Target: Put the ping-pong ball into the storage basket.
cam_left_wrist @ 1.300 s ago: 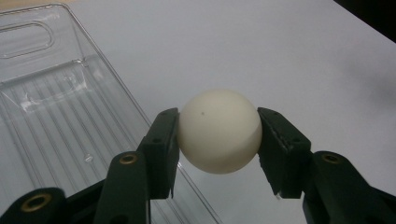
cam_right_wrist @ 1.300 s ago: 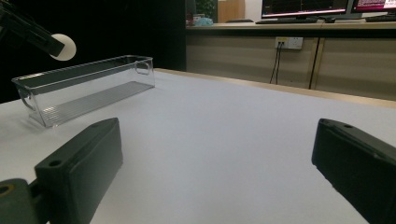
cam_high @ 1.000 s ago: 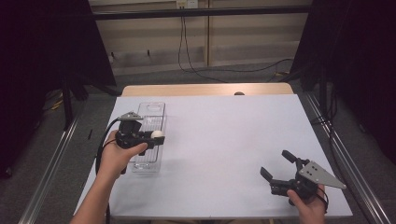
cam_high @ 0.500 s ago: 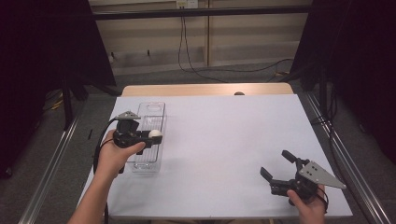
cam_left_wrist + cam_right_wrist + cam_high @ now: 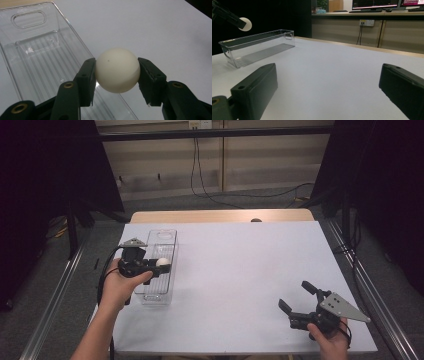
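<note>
White ball sits pinched between the jaws of the left gripper, held in the air above a clear plastic bin on the left side of the white table. Near the table's front right corner, the right gripper rests with jaws spread wide, holding nothing.

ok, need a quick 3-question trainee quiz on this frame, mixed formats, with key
1. True or false: the left gripper is shut on the white ball.
2. Where is the ball relative to the clear bin? A) lying on the bin floor B) held above the bin C) on the table by the right gripper
3. Fill in: the right gripper's jaws stand ____, with nothing between them.

Key: 1 true; 2 B; 3 open
</note>
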The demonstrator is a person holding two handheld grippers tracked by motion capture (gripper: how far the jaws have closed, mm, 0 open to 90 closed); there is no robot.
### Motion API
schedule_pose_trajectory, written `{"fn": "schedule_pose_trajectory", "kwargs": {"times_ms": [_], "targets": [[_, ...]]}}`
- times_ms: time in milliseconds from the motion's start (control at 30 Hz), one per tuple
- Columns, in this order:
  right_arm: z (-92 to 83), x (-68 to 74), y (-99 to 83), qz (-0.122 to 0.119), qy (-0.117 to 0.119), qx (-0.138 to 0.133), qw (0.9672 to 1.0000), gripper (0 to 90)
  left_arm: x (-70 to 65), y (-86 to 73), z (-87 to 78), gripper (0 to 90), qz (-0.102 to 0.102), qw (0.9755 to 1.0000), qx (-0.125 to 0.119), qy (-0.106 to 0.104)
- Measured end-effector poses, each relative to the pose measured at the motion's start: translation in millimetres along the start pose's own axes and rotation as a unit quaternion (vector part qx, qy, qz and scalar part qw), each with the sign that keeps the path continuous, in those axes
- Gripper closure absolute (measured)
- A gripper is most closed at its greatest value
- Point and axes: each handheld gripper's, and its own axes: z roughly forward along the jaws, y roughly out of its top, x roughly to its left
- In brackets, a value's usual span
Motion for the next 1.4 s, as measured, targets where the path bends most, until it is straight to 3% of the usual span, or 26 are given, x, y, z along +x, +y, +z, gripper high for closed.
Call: {"fn": "schedule_pose_trajectory", "kwargs": {"times_ms": [100,367,800,1400], "targets": [[0.0,0.0,0.0,0.000,0.001,0.000,1.0000,1.5,0.5,-0.3,-0.2,51.2,-0.008,0.9999,-0.005,0.004],[0.1,-0.2,0.1,-0.001,0.000,0.000,1.0000,1.5,5.6,-1.1,-1.3,51.2,-0.002,0.9999,0.006,0.010],[0.0,0.3,0.1,0.000,0.000,0.000,1.0000,1.5,11.5,-5.4,0.6,51.2,-0.019,0.9997,-0.003,0.018],[-0.1,0.0,0.0,-0.001,0.002,0.001,1.0000,1.5,16.0,-7.6,2.9,51.2,-0.009,0.9996,0.007,0.026]]}}
